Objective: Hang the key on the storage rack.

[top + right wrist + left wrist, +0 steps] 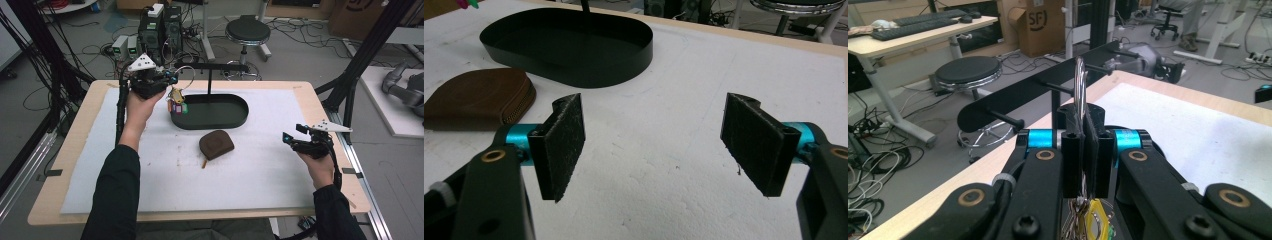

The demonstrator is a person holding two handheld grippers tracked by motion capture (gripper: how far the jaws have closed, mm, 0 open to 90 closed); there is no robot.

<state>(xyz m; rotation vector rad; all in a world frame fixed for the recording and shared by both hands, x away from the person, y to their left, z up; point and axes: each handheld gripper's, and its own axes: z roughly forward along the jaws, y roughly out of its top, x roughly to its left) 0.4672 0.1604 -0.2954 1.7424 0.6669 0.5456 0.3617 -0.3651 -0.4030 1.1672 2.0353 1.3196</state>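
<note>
Here, work in hand: hanging a bunch of keys on the black peg rack [1048, 82].
Left gripper [167, 80]: raised near the table's far-left corner, jaws clamped on the metal key ring [1079, 85].
Keys [176, 100]: dangling below the jaws, over the left end of the black oval tray [235, 120].
Handling: likely light; ring stiff, thin and slick, so grip its rim; the tags swing freely.
Right gripper [295, 137]: low by the table's right edge, jaws spread wide, holding nothing.
Brown pouch [216, 144]: mid-table, just in front of the tray.
Room: pegs lie close ahead of the ring; bare white mat [260, 170] towards the near edge.
</note>
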